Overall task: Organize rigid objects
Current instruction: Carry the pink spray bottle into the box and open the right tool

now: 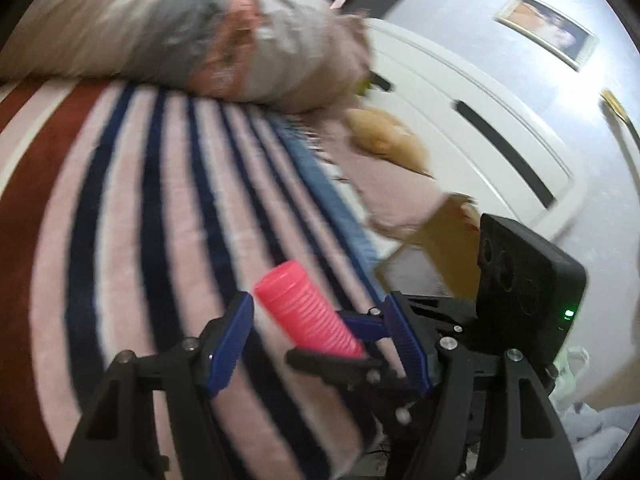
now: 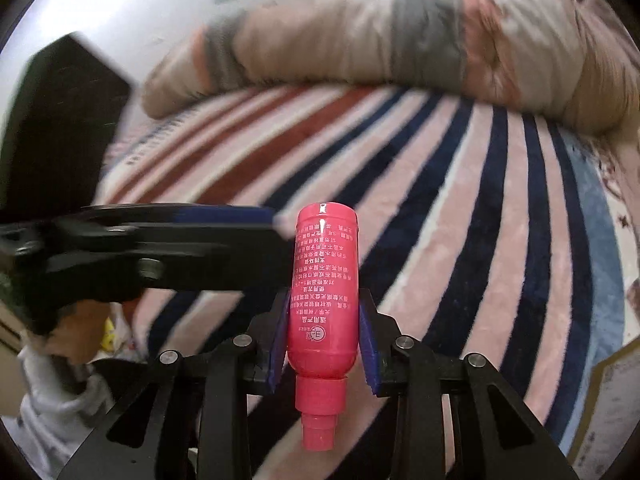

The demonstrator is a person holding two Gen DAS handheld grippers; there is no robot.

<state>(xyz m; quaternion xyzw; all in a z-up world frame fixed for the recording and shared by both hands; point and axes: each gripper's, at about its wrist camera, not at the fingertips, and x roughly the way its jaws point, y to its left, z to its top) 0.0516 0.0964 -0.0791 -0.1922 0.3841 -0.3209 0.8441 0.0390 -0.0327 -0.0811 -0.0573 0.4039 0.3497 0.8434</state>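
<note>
A pink plastic bottle [image 2: 325, 280] with white print is clamped between the blue pads of my right gripper [image 2: 325, 314], its nozzle pointing back at the camera. In the left wrist view the same bottle [image 1: 304, 308] sticks up and to the left out of the right gripper [image 1: 348, 344]. It stands in the gap of my left gripper [image 1: 320, 340], whose blue pads [image 1: 232, 340] stay well apart from it on both sides. From the right wrist, a left gripper finger [image 2: 224, 214] reaches in beside the bottle's far end.
Below lies a bed with a pink, navy and red striped blanket [image 1: 140, 220]. A beige and grey pillow roll [image 1: 200, 40] lies along its far side. A white wardrobe [image 1: 480, 120] stands to the right. A hand and a white sleeve [image 2: 60, 380] show at lower left.
</note>
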